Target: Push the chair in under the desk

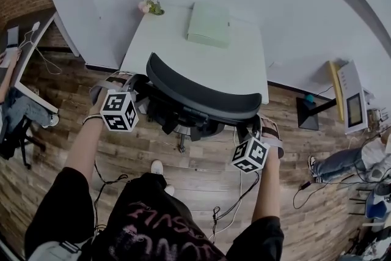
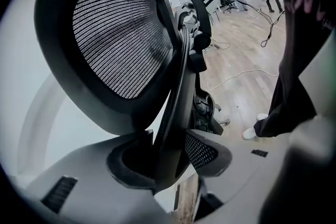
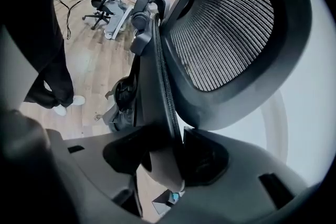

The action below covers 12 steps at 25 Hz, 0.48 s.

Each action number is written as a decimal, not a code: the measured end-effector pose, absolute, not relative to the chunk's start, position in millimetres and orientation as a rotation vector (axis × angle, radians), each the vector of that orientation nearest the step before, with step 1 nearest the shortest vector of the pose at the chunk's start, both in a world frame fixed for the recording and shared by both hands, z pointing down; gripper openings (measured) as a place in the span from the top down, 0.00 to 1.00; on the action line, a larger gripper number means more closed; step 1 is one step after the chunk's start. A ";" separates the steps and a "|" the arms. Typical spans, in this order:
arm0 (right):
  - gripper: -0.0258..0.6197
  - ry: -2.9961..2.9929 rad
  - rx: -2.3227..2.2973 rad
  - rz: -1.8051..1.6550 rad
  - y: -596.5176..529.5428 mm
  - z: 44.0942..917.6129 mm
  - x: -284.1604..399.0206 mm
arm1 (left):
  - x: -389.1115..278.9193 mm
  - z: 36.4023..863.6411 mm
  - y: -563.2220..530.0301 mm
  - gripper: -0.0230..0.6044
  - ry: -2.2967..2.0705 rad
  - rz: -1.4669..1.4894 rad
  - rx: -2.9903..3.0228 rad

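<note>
A black mesh-backed office chair (image 1: 201, 98) stands at the front edge of the white desk (image 1: 177, 46), its backrest towards me. My left gripper (image 1: 139, 84) is shut on the backrest's left edge. My right gripper (image 1: 256, 126) is shut on its right edge. In the left gripper view the jaws of the left gripper (image 2: 170, 160) pinch the black frame below the mesh back (image 2: 115, 34). The right gripper view shows the right gripper (image 3: 176, 157) clamping the frame under the mesh (image 3: 226, 23) in the same way. The seat is hidden beneath the backrest.
A pale green box (image 1: 209, 24) and a small flower pot (image 1: 151, 6) sit on the desk. Cables (image 1: 235, 202) trail over the wooden floor by my feet. Another desk (image 1: 27, 49) with a seated person is at left. A stand with a black base (image 1: 307, 112) is at right.
</note>
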State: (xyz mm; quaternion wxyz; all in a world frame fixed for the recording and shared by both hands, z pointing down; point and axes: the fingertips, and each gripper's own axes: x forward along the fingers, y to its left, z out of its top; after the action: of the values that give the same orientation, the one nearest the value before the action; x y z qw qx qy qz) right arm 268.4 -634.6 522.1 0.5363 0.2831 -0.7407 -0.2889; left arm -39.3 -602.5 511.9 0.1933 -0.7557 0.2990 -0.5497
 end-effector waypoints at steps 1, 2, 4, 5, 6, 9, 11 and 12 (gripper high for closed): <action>0.63 -1.763 0.676 -0.690 -638.0 522.2 268.7 | -39.0 511.8 -605.5 0.64 0.839 -1.541 -2.120; 0.63 -1.761 0.678 -0.691 -641.4 522.3 269.4 | -38.4 511.8 -608.5 0.64 0.840 -1.538 -2.120; 0.63 -1.754 0.680 -0.689 -648.2 522.5 271.2 | -36.7 512.0 -614.7 0.64 0.838 -1.532 -2.123; 0.63 -1.750 0.680 -0.685 -651.4 523.0 271.7 | -36.2 512.2 -617.7 0.64 0.836 -1.530 -2.124; 0.63 -1.747 0.679 -0.681 -654.6 523.4 272.1 | -36.1 512.4 -620.8 0.64 0.834 -1.527 -2.125; 0.63 -1.743 0.683 -0.681 -665.5 522.9 272.4 | -36.0 511.8 -632.2 0.64 0.833 -1.513 -2.124; 0.63 -1.739 0.687 -0.682 -673.2 522.5 272.9 | -35.3 511.3 -639.2 0.64 0.825 -1.506 -2.129; 0.63 -1.733 0.690 -0.681 -676.8 522.8 274.3 | -33.9 511.0 -641.3 0.64 0.819 -1.500 -2.132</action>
State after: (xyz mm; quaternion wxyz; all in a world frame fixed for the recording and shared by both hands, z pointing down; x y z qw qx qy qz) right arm 274.3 -676.8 522.8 0.5462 0.2909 -0.7311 -0.2874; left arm -33.9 -641.3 511.0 0.2030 -0.7641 0.2933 -0.5375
